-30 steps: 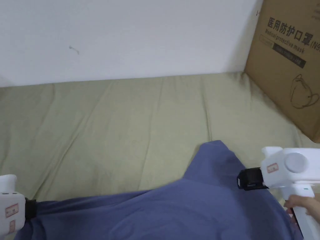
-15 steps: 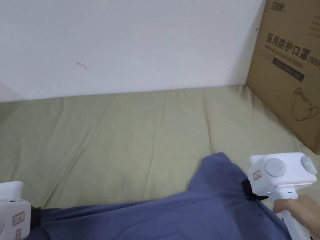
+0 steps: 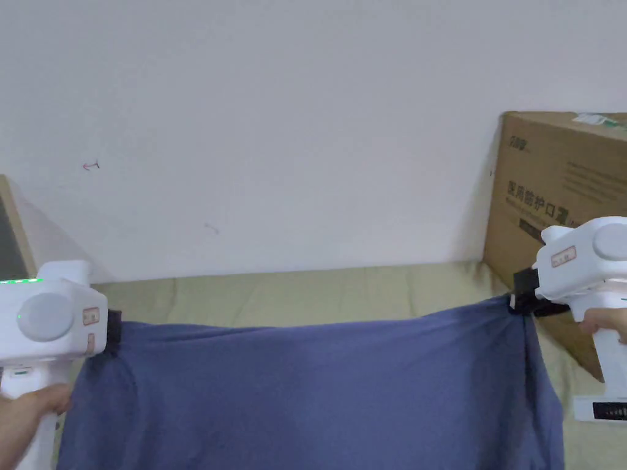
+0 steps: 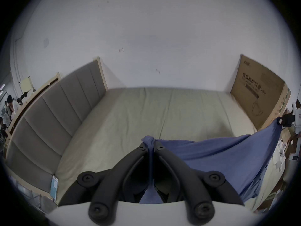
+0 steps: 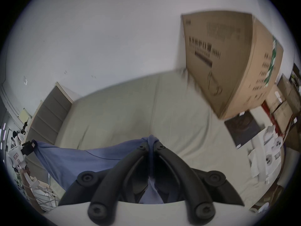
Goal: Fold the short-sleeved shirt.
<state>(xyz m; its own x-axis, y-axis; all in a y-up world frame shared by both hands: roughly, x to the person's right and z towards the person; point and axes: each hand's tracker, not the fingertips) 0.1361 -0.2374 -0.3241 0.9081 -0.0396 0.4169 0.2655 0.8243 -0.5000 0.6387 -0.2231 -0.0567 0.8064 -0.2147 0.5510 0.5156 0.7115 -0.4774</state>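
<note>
Bed (image 3: 343, 287) in olive sheet meets white wall; both tongs (image 4: 150, 145) (image 5: 150, 144) clamp blue shirt (image 3: 318, 391) taut above it.

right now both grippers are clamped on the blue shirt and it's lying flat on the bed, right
Not quite. Both the left gripper and the right gripper are clamped on the blue shirt, but it is held up, stretched between them above the bed, as the head view shows.

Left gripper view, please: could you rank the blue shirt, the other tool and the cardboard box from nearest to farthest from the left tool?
1. The blue shirt, pinched between the left tool's jaws and spreading to the right.
2. The other tool, at the far right edge, holding the shirt's opposite corner.
3. The cardboard box, standing at the far right end of the bed, against the wall.
</note>
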